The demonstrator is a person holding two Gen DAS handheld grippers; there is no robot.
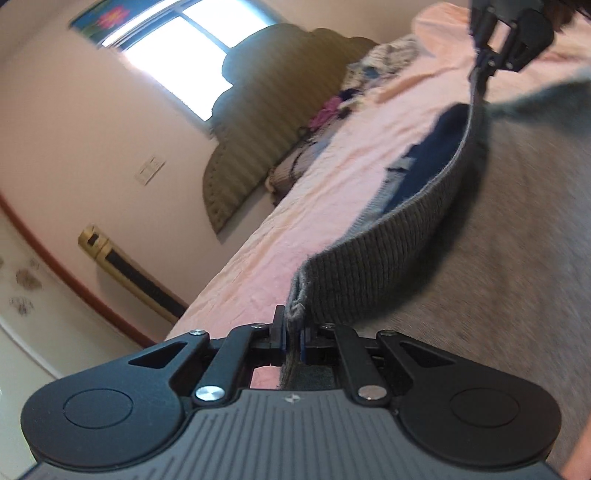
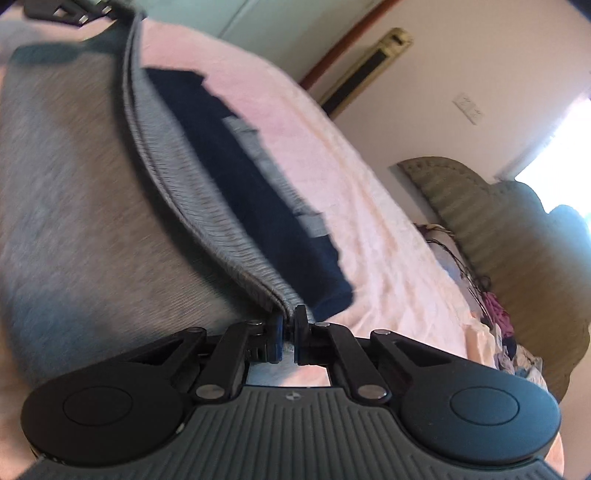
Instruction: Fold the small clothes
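Observation:
A grey knit garment [image 1: 461, 295] with a ribbed hem [image 1: 369, 266] hangs stretched between my two grippers above a pink bed [image 1: 295, 221]. My left gripper [image 1: 293, 328] is shut on one end of the hem. My right gripper [image 2: 290, 321] is shut on the other end of the hem [image 2: 207, 206]. The garment's body [image 2: 74, 203] fills the left of the right wrist view. Each gripper shows in the other's view: the right one [image 1: 491, 55] at top right, the left one [image 2: 92, 11] at top left. A folded navy garment [image 2: 258, 206] lies on the bed beyond the hem.
A pile of mixed clothes [image 1: 369, 74] lies by the green padded headboard [image 1: 258, 122]. The same pile [image 2: 498, 325] shows at the right of the right wrist view. A standing air conditioner [image 1: 129, 273] is by the wall.

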